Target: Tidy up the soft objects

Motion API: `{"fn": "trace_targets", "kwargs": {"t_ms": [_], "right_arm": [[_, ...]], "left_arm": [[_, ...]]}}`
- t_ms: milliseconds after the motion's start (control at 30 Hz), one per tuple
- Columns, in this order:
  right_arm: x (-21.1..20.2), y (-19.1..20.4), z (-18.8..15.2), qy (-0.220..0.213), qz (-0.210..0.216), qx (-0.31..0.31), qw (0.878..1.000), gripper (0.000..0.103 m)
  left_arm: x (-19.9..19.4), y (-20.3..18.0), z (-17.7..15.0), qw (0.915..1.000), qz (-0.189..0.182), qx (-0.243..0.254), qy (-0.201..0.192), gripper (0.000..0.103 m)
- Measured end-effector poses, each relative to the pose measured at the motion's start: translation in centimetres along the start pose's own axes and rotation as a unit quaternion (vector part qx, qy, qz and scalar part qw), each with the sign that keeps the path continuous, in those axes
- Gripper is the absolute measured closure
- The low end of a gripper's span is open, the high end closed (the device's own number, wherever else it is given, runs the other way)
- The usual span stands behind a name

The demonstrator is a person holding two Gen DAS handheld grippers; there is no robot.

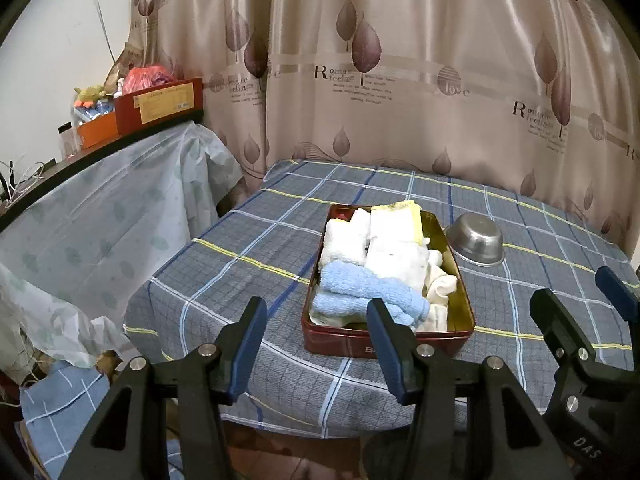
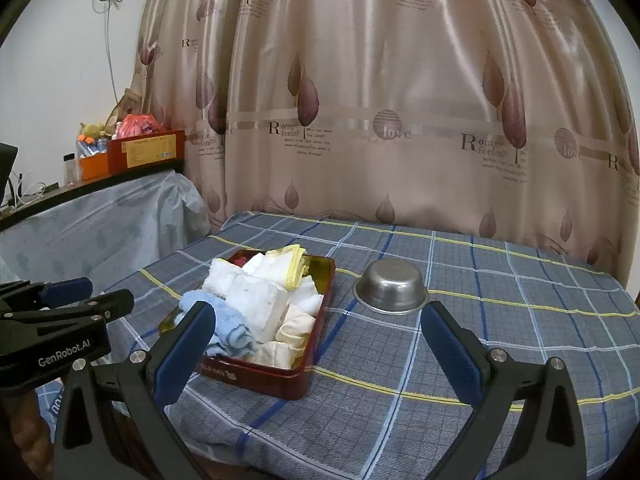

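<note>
A dark red tin (image 1: 360, 345) stands on the checked table, packed with folded cloths. A light blue towel (image 1: 360, 290) lies across its near end. White cloths (image 1: 348, 240) and a yellow-edged one (image 1: 400, 216) fill the far end. My left gripper (image 1: 318, 340) hovers just in front of the tin, open with nothing between its fingers. In the right wrist view the tin (image 2: 260, 376) and the blue towel (image 2: 232, 328) sit left of centre. There my right gripper (image 2: 320, 356) is wide open and empty over the cloth. Each gripper also shows in the other's view: the right gripper (image 1: 584, 300) and the left gripper (image 2: 100, 292).
A steel bowl (image 1: 476, 240) (image 2: 390, 290) sits on the table just right of the tin. A blue checked tablecloth (image 2: 500, 340) covers the table, and a leaf-print curtain (image 2: 380, 120) hangs close behind. A covered shelf with boxes (image 1: 156, 100) stands at the far left.
</note>
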State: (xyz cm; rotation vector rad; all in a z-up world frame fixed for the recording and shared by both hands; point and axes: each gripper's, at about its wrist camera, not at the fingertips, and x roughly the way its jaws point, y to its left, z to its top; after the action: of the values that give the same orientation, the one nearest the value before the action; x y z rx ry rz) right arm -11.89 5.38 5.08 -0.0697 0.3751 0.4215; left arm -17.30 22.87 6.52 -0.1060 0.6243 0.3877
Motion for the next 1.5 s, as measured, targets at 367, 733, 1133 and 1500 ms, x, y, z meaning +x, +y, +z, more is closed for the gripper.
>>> {"fn": "trace_targets", "kwargs": {"t_ms": [367,733,1133,1500], "right_arm": [[-0.01,0.12,-0.01,0.000,0.000,0.001,1.000,0.001],[-0.01,0.16,0.01,0.000,0.000,0.000,1.000,0.001],[-0.02,0.19,0.02,0.000,0.000,-0.001,1.000,0.001],[0.01,0.24,0.02,0.001,0.000,-0.001,1.000,0.001]], "left_arm": [[-0.02,0.08,-0.05,1.0000,-0.001,0.000,0.002,0.050],[0.16,0.10,-0.23,1.0000,0.001,0.000,0.007,0.050],[0.27,0.18,-0.44,1.0000,0.003,-0.002,0.009,0.050],[0.34,0.15,-0.57,0.9999,0.004,-0.004,0.010,0.050]]}}
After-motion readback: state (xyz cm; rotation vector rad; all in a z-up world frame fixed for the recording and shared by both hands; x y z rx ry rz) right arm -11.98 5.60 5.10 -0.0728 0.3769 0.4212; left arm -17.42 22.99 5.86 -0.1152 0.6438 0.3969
